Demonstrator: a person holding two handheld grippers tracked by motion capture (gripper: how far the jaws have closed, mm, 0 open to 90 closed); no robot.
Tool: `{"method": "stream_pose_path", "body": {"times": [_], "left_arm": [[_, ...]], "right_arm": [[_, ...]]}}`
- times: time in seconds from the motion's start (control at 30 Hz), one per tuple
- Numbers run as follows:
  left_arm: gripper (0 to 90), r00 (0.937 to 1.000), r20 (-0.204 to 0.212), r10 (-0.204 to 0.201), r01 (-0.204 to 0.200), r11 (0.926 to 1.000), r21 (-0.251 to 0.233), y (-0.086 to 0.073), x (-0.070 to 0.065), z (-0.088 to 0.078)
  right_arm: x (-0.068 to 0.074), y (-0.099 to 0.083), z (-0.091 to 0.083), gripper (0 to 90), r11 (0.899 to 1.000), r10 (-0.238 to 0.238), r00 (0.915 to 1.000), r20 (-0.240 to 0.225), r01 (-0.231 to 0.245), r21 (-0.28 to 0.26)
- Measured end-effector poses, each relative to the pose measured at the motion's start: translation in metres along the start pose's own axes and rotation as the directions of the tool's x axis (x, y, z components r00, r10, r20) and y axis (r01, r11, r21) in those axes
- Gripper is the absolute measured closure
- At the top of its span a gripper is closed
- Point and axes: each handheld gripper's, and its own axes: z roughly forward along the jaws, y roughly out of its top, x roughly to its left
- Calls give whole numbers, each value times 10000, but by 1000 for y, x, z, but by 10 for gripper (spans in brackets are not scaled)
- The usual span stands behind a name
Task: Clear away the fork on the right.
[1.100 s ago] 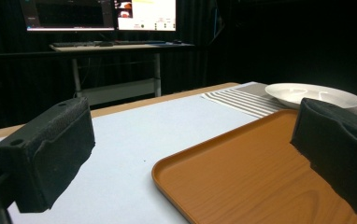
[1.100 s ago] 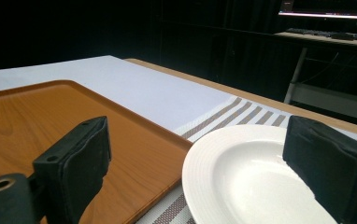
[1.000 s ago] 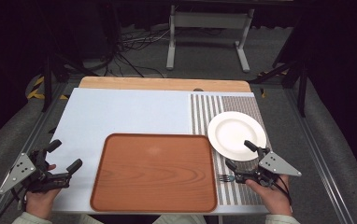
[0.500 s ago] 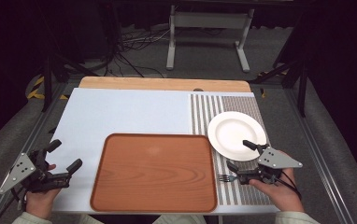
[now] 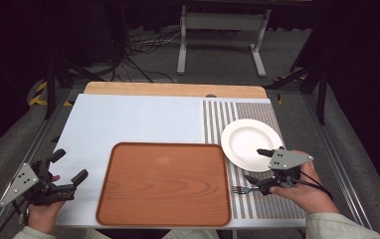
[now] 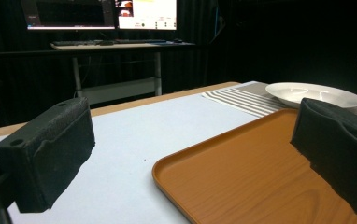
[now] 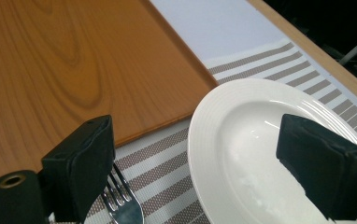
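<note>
From the high view, the right gripper [image 5: 258, 167] has eased forward and inward over the last second, its fingers spread between the plate [image 5: 250, 143] at its 12 o'clock and the fork [image 5: 242, 189] lying on the striped mat [image 5: 228, 119] at 7 o'clock; the left gripper [image 5: 68, 167], fingers also spread, has stayed at the tray's [image 5: 163, 184] 9 o'clock. The left gripper view shows only bare table [image 6: 134, 135] and tray rim between its fingers. In the right gripper view the fork's tines [image 7: 120, 205] peek from under the left finger [image 7: 81, 163], so a fork pickup looks likeliest, not yet begun.
</note>
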Motion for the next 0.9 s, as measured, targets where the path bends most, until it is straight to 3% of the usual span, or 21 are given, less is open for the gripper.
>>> {"method": "stream_pose_path", "body": {"times": [0.23, 0.43, 0.67, 0.9], "left_arm": [[3, 10000, -21, 0, 0, 10000, 17, 0, 1, 0], [3, 10000, -25, 14, -14, 10000, 29, 0, 1, 0], [3, 10000, -17, 10, -10, 10000, 34, 0, 0, 0], [3, 10000, -30, 18, -18, 10000, 35, 0, 0, 0]], "right_arm": [[-2, 6, 7, 133, 9925, -529, 9974, -485, 579, 1076], [-3, 6, 9, 146, 9693, -844, 9917, -971, 1043, 2227], [-7, 3, 9, 154, 9523, -866, 9876, -1307, 1206, 2804], [-9, 3, 11, 159, 9212, -1133, 9782, -1739, 1690, 3504]]}}
